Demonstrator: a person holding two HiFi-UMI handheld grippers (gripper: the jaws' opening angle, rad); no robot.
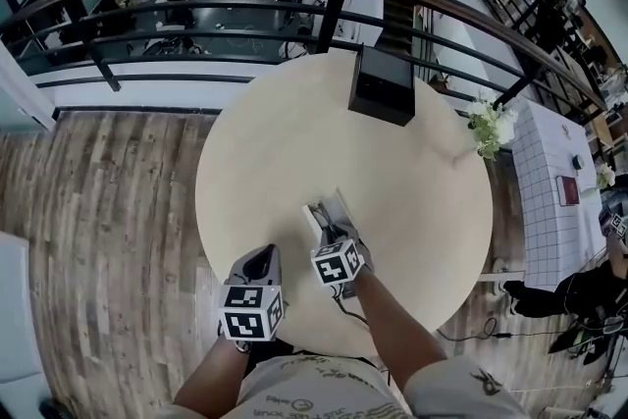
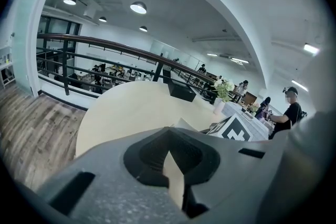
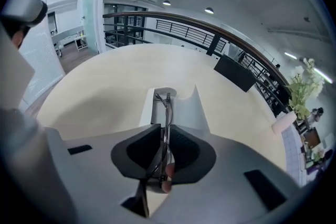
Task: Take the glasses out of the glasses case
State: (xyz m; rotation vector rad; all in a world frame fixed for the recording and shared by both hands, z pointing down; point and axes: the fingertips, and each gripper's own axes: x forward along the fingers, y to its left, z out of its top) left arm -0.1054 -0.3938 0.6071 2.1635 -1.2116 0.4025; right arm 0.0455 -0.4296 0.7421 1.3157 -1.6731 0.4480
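Right tongs (image 3: 165, 131) pinching thin metal-framed glasses (image 3: 167, 110) over the open white case (image 3: 185, 113), case lying on the round pale counter (image 3: 105, 86) near its front edge, left tongs (image 2: 168, 153) pressed together on nothing, held left of the case, black box (image 1: 384, 85) at the counter's far side.

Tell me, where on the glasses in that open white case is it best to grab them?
Across the folded metal frame, from the open top. The glasses run lengthwise along the white case, thin enough for jaws either side; the right hand-held gripper is shut on them so.
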